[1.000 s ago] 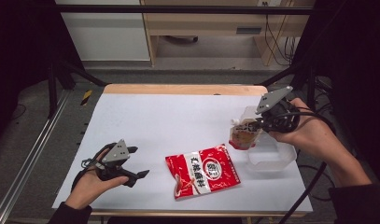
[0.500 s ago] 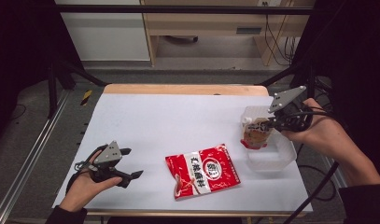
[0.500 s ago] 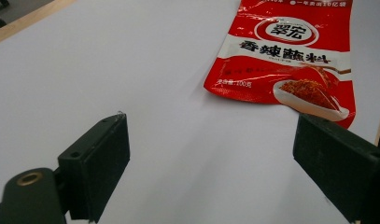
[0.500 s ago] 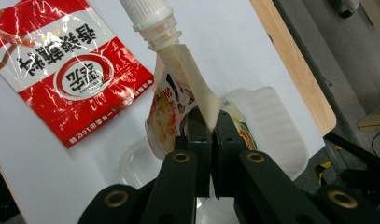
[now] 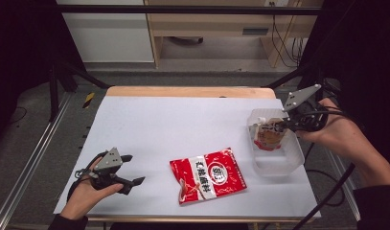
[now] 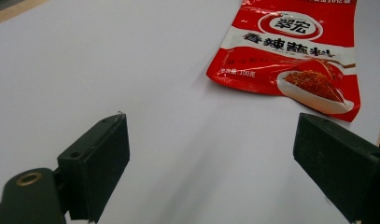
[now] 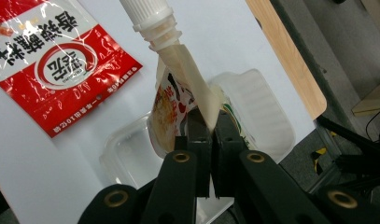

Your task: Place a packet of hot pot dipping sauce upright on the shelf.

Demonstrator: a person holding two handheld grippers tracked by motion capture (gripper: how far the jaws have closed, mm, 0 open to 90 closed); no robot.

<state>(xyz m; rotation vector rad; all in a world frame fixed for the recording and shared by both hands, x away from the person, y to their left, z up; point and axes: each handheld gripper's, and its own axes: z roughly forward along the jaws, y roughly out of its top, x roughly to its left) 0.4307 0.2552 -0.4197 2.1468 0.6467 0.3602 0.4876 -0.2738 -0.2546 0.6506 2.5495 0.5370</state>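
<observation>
My right gripper [image 5: 282, 125] is shut on a spouted pouch [image 5: 268, 135] with a white cap [image 7: 145, 11], pinching its upper edge [image 7: 208, 126]. The pouch [image 7: 178, 79] hangs over the clear plastic container [image 5: 276, 163] at the table's right side; I cannot tell whether it touches the bottom. A red seasoning packet [image 5: 208, 175] lies flat near the front middle. My left gripper [image 5: 134, 168] rests open on the table at the front left, with nothing between its jaws [image 6: 213, 140]. The red packet [image 6: 290, 51] lies ahead of it to the right.
The white table top [image 5: 183, 120] has a wooden strip along its far edge [image 5: 188, 91]. The clear container [image 7: 267, 116] stands close to the table's right edge. Metal frame rails [image 5: 34, 158] run along the left side.
My right gripper has carried the pouch to the right, from the container's left rim to over its middle. The left gripper has hardly moved.
</observation>
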